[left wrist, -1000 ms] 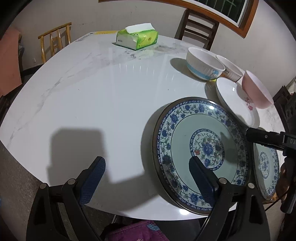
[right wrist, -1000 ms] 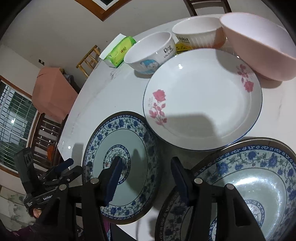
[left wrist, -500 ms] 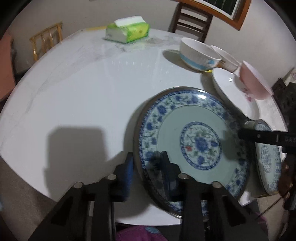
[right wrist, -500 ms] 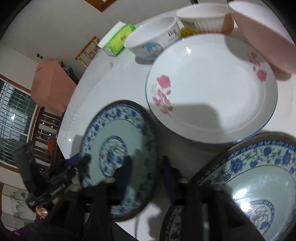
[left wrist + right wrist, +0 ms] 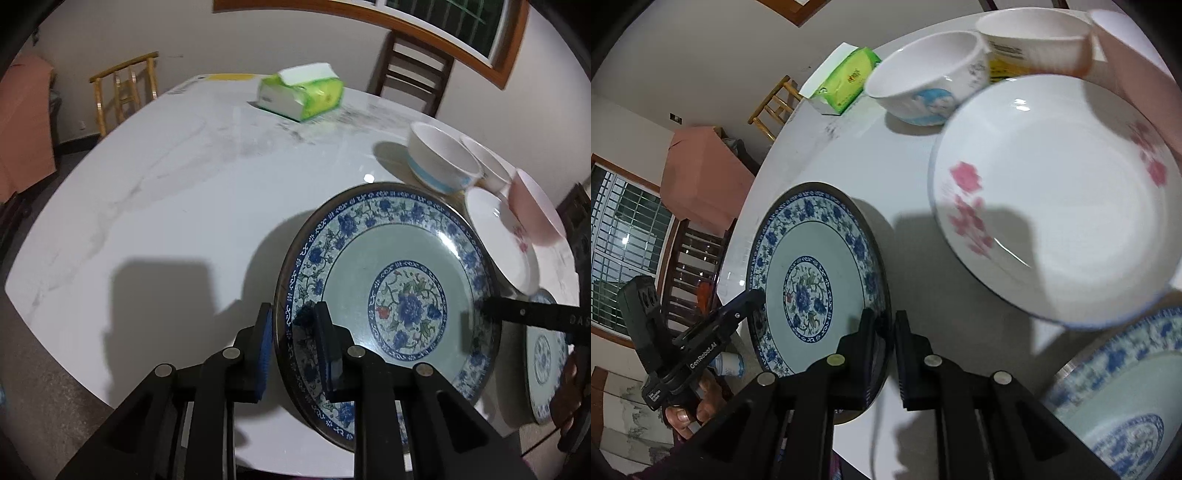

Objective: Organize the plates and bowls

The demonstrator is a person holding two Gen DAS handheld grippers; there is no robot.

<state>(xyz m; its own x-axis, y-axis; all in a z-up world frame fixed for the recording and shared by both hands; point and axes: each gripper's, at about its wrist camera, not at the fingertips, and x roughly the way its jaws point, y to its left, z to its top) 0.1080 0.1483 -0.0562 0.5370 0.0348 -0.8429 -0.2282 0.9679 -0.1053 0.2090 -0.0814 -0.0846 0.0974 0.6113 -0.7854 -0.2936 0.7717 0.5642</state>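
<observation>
Home dining room: marble table (image 5: 155,206); wooden chairs (image 5: 413,74); crockery.

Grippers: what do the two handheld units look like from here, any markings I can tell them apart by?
Both are matte black plastic with silver pivot pins. The left gripper has blue ribbed pads; the right gripper has dark pads. In the right wrist view, white "GenRobot.AI" lettering runs along the left unit's side. No cable or sleeve is clearly visible.

Your second blue plate (image 5: 1126,417) is cut off at the right wrist view's lower right and blurred. The pink bowl (image 5: 1137,55) runs off the top right edge. The rose plate (image 5: 498,236) is half hidden behind the big blue plate (image 5: 391,295) in your left view. Tissue pack (image 5: 301,94) print is too smeared to read.
</observation>
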